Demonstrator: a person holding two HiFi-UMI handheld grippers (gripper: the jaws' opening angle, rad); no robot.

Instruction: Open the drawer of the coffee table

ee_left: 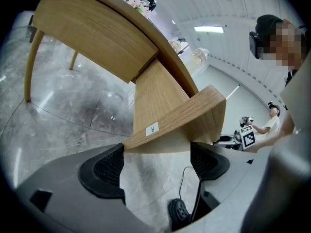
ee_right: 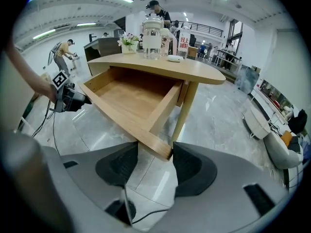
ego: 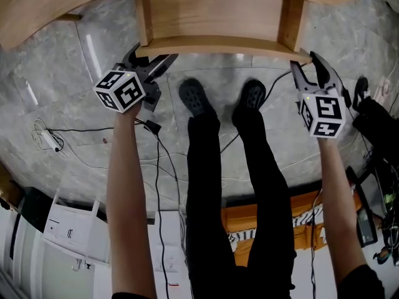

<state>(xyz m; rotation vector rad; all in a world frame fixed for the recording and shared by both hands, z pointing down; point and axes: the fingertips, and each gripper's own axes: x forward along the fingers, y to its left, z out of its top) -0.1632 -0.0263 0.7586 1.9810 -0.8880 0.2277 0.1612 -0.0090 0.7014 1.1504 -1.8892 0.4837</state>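
In the head view the drawer [ego: 218, 17] was seen pulled out under the coffee table [ego: 37, 17], judged rigid, best taken at its front corners; in the left gripper view the left gripper [ee_left: 155, 161] was spread below a sticker [ee_left: 152, 128] read as "8"; in the right gripper view the right gripper [ee_right: 155, 166] was spread astride a corner.
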